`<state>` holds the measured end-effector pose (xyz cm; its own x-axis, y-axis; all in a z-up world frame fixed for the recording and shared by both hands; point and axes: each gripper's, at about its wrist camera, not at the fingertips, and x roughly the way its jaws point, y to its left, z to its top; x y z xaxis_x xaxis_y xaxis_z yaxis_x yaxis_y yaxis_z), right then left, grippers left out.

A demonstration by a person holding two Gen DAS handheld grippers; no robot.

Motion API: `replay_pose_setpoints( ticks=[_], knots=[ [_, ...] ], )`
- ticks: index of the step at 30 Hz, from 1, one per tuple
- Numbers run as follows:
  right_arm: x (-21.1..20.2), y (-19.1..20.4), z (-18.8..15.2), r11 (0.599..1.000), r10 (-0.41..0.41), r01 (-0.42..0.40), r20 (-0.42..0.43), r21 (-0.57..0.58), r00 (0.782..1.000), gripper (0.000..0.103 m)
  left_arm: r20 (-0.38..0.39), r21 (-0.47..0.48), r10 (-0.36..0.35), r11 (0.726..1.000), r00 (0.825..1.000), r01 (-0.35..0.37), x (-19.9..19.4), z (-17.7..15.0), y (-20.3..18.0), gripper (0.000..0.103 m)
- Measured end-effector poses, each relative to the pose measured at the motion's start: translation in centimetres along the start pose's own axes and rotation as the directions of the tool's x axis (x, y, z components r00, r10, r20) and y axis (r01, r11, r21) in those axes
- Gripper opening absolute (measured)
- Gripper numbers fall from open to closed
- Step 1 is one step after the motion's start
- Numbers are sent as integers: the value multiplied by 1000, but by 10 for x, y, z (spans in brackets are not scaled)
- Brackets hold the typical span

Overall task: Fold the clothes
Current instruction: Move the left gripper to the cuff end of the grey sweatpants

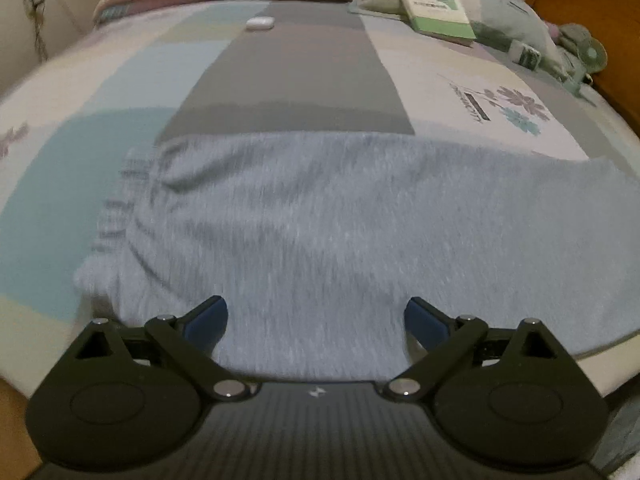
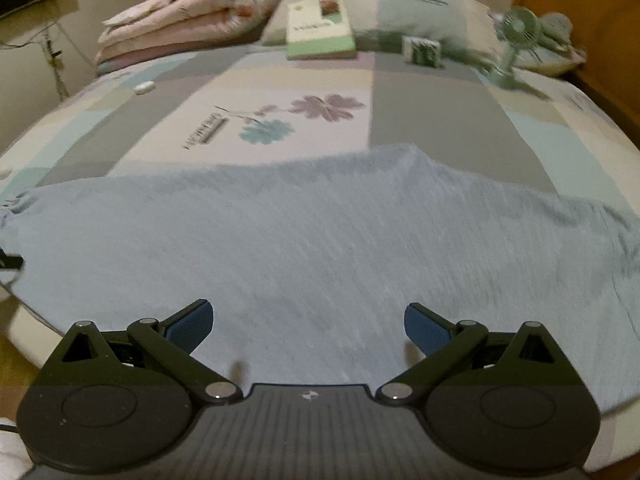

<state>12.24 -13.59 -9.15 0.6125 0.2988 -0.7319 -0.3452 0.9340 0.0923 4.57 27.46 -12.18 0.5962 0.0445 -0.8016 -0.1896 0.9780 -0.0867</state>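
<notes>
A light grey-blue knit garment [image 1: 320, 216] lies spread across the near part of the bed, with a bunched, striped edge at its left end [image 1: 120, 208]. In the right wrist view the same garment [image 2: 320, 240] fills the foreground, and its far edge rises in a small peak [image 2: 416, 152]. My left gripper [image 1: 316, 320] is open just above the garment's near edge, with nothing between its blue pads. My right gripper [image 2: 308, 324] is open too, over the cloth, and holds nothing. Both views are a little motion-blurred.
The bed sheet [image 2: 440, 112] is a pastel patchwork with flower prints. At the head lie a folded pink quilt [image 2: 192, 20], a pillow [image 2: 400, 12] with a book [image 2: 320, 28] on it, a small box [image 2: 422, 52], a green desk fan [image 2: 516, 40] and a small white case [image 1: 259, 23].
</notes>
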Motion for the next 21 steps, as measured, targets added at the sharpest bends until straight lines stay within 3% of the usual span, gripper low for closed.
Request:
replay_pose_setpoints(
  ticks=[5,9,13,21],
  knots=[
    [-6,26,45,994,101,-100,2,-48,995,103,49,-36,-9,999,999,11,-27,4,17,96],
    [-2,60,66,976,210,-210,4,-64,978,103,75,-125,-18,992,997,27,-44,8,42,96],
    [7,88,61,955,289,-289,-13,-61,957,103,82,-203,-29,978,996,46,-48,1,64,96],
    [10,87,44,953,304,-304,-34,3,952,103,79,-277,-119,951,990,136,-23,-25,74,96]
  ],
)
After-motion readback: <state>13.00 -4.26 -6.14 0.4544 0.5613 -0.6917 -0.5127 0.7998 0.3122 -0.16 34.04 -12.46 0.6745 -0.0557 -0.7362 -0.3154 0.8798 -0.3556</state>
